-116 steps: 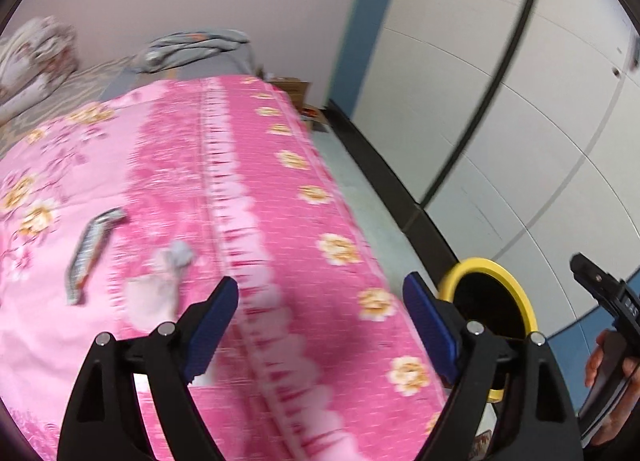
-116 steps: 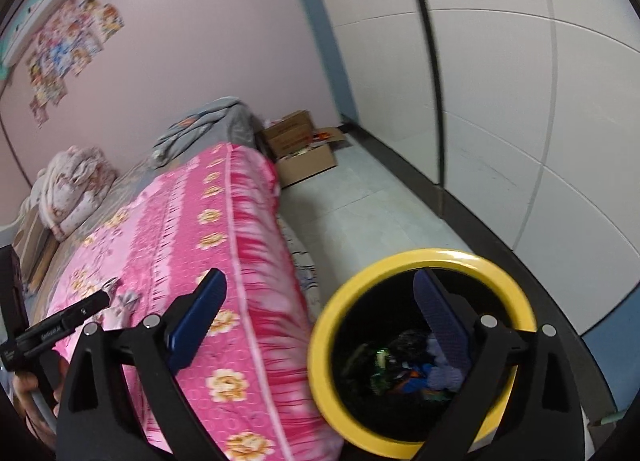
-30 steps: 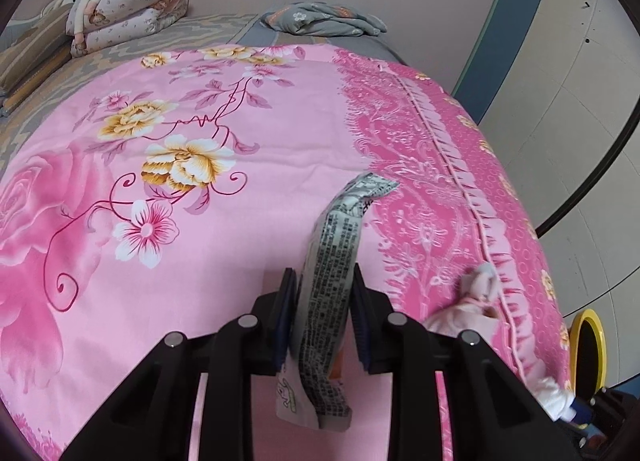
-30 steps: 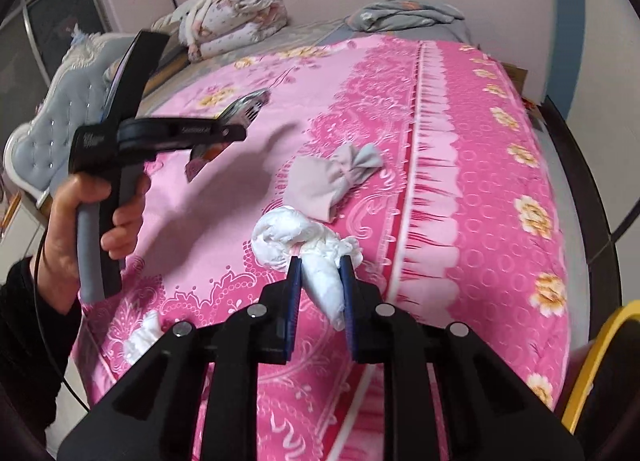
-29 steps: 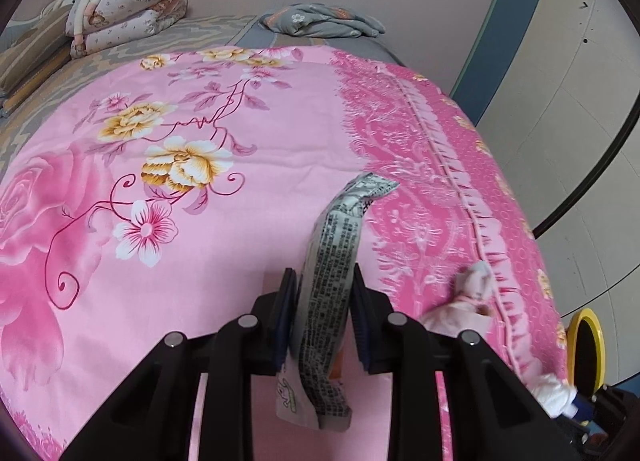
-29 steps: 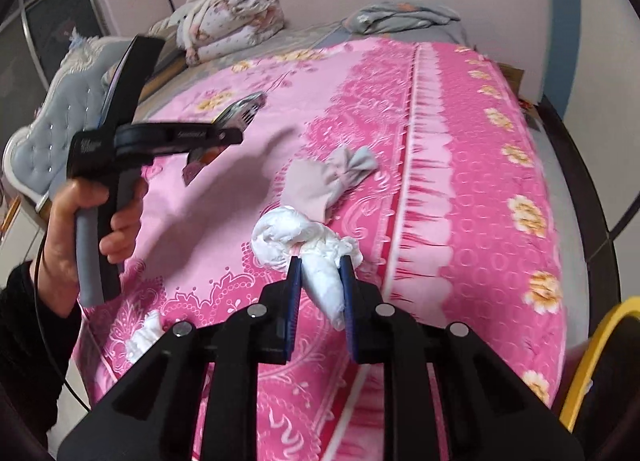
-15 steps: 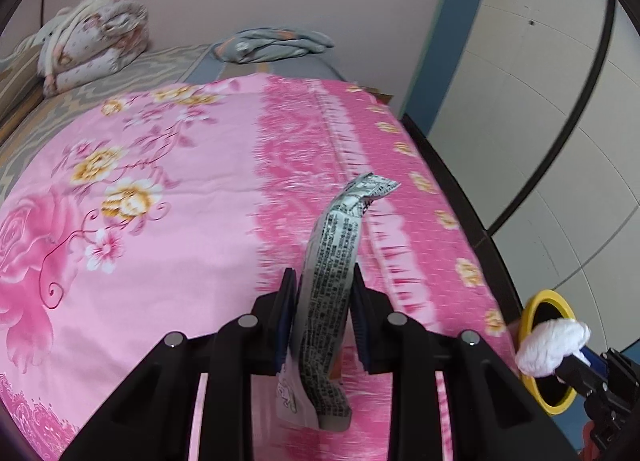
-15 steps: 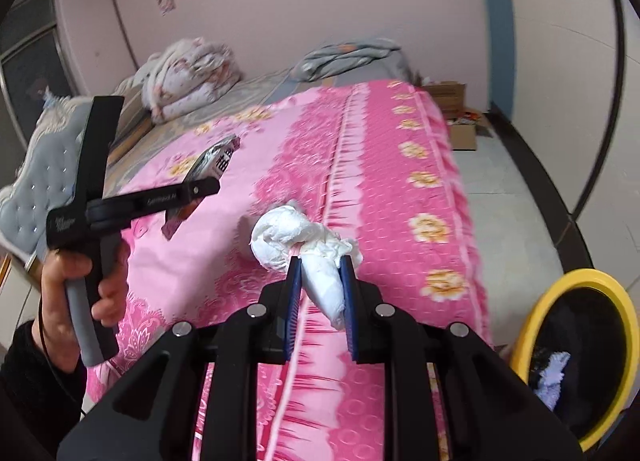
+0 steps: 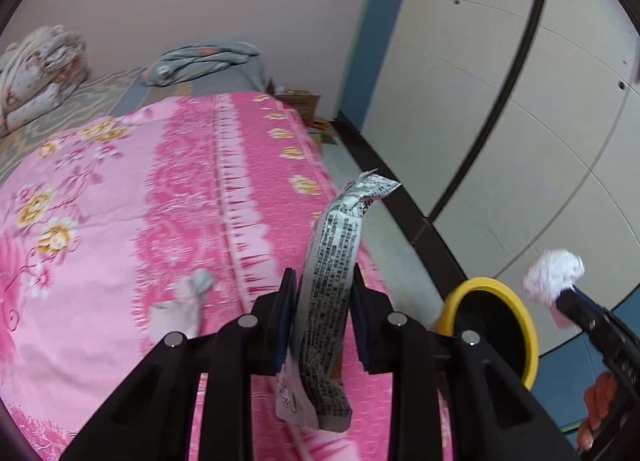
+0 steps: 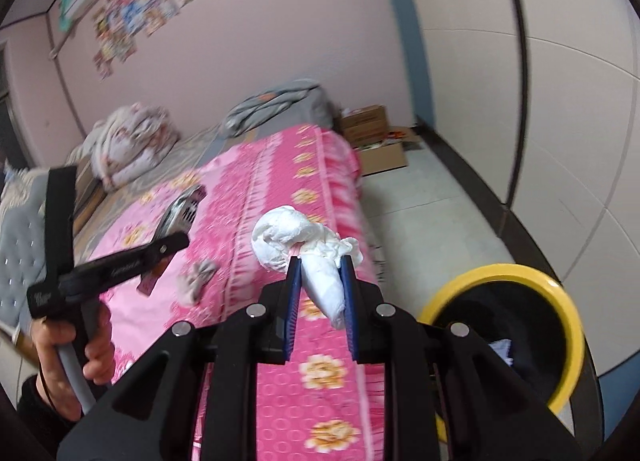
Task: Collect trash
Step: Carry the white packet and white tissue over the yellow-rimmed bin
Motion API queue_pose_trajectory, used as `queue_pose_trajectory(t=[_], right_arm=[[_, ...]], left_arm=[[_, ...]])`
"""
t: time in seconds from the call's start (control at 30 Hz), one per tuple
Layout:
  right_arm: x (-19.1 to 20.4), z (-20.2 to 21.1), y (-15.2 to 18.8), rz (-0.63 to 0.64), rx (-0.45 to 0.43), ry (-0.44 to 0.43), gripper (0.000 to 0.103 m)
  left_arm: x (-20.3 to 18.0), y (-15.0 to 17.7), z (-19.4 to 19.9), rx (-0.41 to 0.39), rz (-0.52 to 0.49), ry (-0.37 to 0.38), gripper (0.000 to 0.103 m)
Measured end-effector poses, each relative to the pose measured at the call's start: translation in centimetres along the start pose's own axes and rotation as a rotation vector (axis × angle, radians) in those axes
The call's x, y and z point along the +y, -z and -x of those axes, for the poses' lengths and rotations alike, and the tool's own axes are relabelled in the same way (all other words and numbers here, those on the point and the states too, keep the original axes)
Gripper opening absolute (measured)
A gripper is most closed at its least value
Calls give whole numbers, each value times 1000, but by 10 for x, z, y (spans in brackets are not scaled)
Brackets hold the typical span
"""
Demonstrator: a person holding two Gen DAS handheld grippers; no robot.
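Observation:
My left gripper [image 9: 323,281] is shut on a silver snack wrapper [image 9: 334,281] with black print, held upright above the pink bed's right edge. My right gripper [image 10: 320,265] is shut on a crumpled white tissue [image 10: 296,241]; it also shows in the left wrist view [image 9: 554,271], above the bin. The black bin with a yellow rim [image 10: 568,325] stands on the floor right of the bed and also shows in the left wrist view [image 9: 520,317]. A crumpled pinkish-grey scrap [image 9: 188,297] lies on the bed, also in the right wrist view [image 10: 196,277].
The pink flowered bedspread [image 9: 120,221] fills the left. Folded quilts [image 10: 128,141] and a grey blanket [image 9: 200,61] lie at the far end. Cardboard boxes [image 10: 372,137] sit on the floor by the far wall. White wall panels [image 9: 520,101] run along the right.
Both grippers have swung right from over the bed toward the bin, each still holding its trash. The tissue is now above the bin's rim in the left wrist view.

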State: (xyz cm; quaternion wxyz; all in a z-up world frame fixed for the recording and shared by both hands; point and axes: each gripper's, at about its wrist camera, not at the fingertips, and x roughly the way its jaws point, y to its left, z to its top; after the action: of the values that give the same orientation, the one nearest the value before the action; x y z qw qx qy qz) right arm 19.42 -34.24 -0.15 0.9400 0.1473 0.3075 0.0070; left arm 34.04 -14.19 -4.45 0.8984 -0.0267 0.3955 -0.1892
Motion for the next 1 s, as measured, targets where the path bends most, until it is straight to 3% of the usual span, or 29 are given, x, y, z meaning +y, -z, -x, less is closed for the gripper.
queue_pose_trajectory(t=[0.3,0.5,0.7,1.0], right_arm=[[-88,39,-14,-113,-77,131,18],[-140,56,-5,-176,-105,233,19],[-171,52,12,-212,-76,274,19],[-202,30,38,-269,-23,298,19]], left_arm=[[-68,-4,-9,8,-57,102,25],[-118,3,-22,20,-100,168,25],[-158,28,-54,82,-132,218,25],[-187,59,-90,164,-162,231,25]])
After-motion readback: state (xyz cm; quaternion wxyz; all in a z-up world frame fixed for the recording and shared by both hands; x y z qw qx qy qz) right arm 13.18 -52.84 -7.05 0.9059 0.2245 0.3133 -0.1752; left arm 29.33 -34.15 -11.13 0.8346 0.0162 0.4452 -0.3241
